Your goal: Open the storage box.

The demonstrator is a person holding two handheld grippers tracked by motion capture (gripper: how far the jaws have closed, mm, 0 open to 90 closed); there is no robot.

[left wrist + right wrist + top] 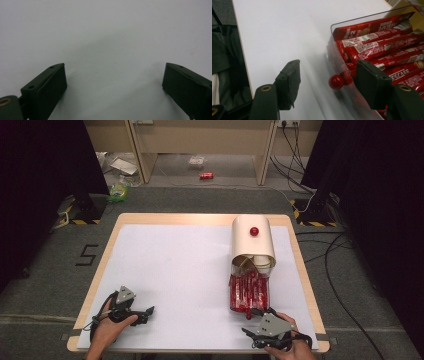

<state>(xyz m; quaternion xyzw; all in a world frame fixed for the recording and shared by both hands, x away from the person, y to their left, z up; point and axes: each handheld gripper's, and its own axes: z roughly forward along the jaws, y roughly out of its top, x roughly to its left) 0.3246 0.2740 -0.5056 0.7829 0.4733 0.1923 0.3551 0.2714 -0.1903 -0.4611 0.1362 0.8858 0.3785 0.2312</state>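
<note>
Resting at the near edge of the white surface (170, 270): the left gripper (142, 312), jaws spread wide over bare white. Sitting at the near right: the right gripper (327, 80), jaws spread, pinching nothing, flanking the small round red knob (336, 81) on the clear plastic box (248, 290). Lying inside: red coffee stick packets (382, 45). Standing farther back, touching the box: a cream rounded lid (252, 240).

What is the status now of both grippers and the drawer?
Left gripper open over bare white table. Right gripper open, red knob between the jaws, not pinched. Clear drawer pulled out, full of red sachets. Nothing blocking.
</note>
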